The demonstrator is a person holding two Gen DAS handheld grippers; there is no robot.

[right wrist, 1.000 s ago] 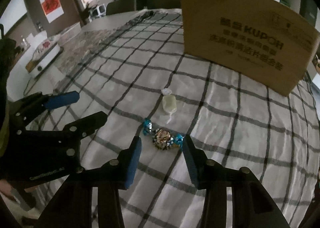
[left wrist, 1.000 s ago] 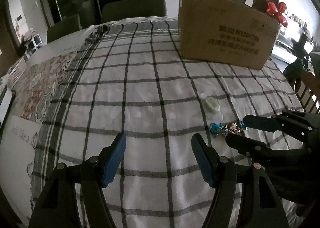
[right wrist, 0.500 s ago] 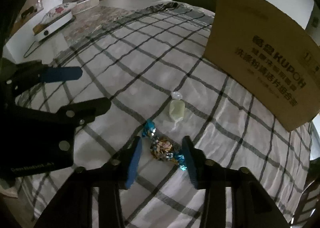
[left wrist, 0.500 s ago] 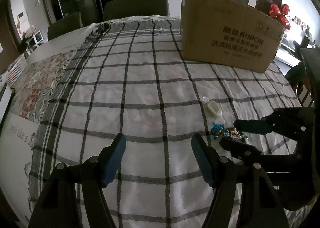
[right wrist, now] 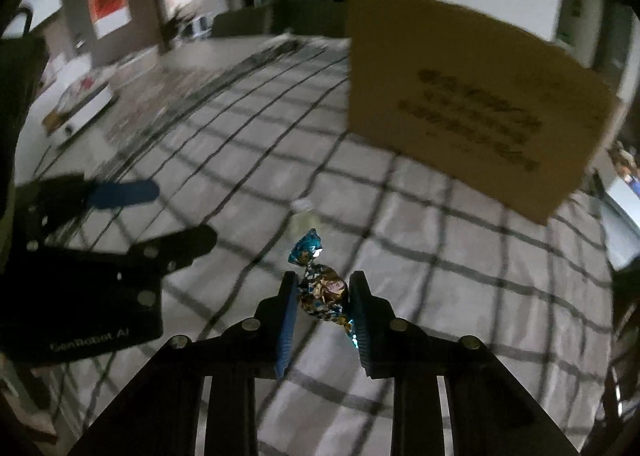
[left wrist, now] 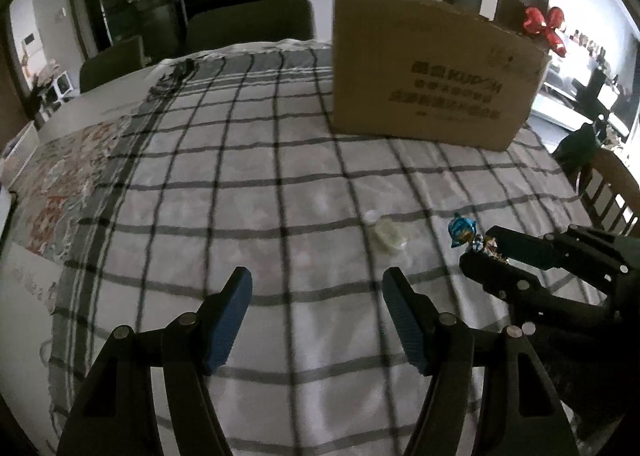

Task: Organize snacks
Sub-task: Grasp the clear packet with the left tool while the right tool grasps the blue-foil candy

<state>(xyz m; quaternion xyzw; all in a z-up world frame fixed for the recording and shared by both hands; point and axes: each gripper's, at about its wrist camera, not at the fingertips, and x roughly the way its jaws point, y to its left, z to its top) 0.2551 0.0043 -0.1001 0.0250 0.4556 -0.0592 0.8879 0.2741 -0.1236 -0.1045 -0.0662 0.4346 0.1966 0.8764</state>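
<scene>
Pinched between the two blue pads of the right gripper (right wrist: 323,294) is a foil-wrapped candy (right wrist: 322,292), gold and brown at its body with blue twisted ends. The jaws have just been closing and now press on the wrapper from both sides. One twisted end stands up clear of the fingertips; the other is tucked low against the right pad. The candy is seen raised off the checked tablecloth (right wrist: 460,256), though the gap beneath it cannot be judged.

A second candy (left wrist: 386,234), pale and translucent, lies on the cloth just beyond the held one. It is made out in the left wrist view as a soft, blurred shape; in the right wrist view only its white tip is visible, the remainder being lost in motion blur.

The left gripper (left wrist: 316,318) is seen with its fingers well apart and nothing between them, above bare cloth. The left wrist view shows the right gripper from the side, with the blue wrapper end projecting past its tips; the pads' contact is not visible there.

A cardboard box (left wrist: 432,84) stands upright on the cloth beyond both candies. Its printed lettering is blurred in both views. Its interior is hidden. Dark chairs (left wrist: 248,24) are noted behind the table's far edge.
</scene>
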